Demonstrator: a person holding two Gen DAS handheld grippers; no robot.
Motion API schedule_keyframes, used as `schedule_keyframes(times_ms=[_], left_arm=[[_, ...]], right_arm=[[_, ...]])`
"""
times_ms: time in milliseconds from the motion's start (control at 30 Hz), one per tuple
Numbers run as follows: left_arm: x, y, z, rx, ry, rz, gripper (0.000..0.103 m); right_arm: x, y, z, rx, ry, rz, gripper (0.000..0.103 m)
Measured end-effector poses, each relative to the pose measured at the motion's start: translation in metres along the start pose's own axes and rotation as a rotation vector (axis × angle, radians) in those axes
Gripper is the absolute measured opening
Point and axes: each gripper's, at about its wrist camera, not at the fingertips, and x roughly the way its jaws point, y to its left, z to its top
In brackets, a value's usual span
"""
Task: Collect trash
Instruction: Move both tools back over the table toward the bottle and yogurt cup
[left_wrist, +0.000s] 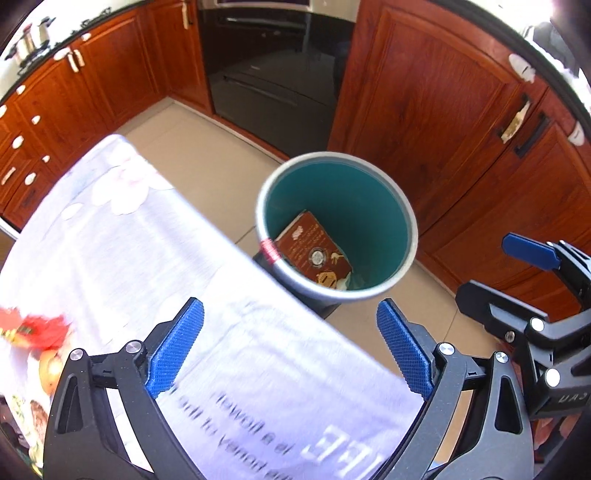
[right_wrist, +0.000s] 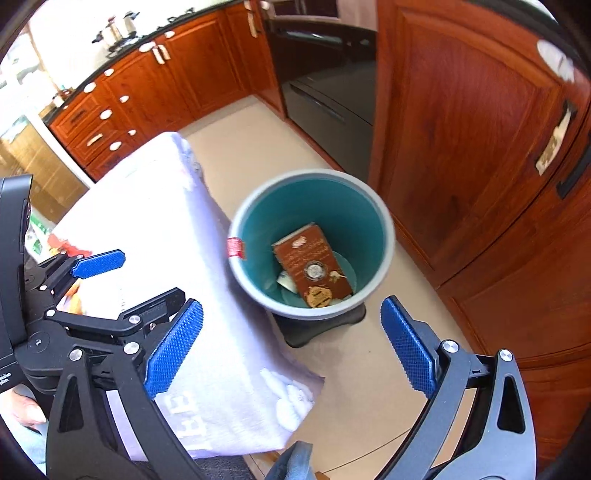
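while both grippers hang spread and empty above the bin (right_wrist: 312, 243), the left gripper (left_wrist: 290, 347) is nearer the red wrapper (left_wrist: 35, 330) on the table (left_wrist: 129, 240), off to its left; the brown box (right_wrist: 312, 269) lies inside the bin, away from the right gripper (right_wrist: 291, 345).

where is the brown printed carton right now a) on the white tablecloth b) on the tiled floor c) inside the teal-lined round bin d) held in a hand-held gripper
c: the brown printed carton lies at the bottom of the teal-lined round bin, and both the left hand-held gripper and the right hand-held gripper are open with nothing between their pads.
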Motion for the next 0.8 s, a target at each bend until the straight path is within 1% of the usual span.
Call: schedule_keyframes(times_ms=[233, 400, 533, 667, 800], left_arm=[[-0.045, 0.033, -0.047, -0.015, -0.054, 0.056, 0.097], [-0.077, 0.062, -0.082, -0.047, -0.094, 0.074, 0.098], [-0.105, 0.096, -0.119, -0.091, -0.139, 0.105, 0.098], [-0.122, 0.132, -0.152, -0.144, -0.171, 0.144, 0.098], [-0.126, 0.160, -0.181, -0.220, -0.164, 0.148, 0.098]], right_arm=[[-0.019, 0.058, -0.018, -0.086, -0.013, 0.048, 0.093], [-0.029, 0.109, -0.031, -0.165, -0.001, 0.084, 0.093], [-0.035, 0.152, -0.043, -0.241, 0.003, 0.110, 0.093], [-0.035, 0.190, -0.052, -0.316, 0.010, 0.130, 0.093], [-0.024, 0.221, -0.065, -0.373, 0.035, 0.141, 0.093]])
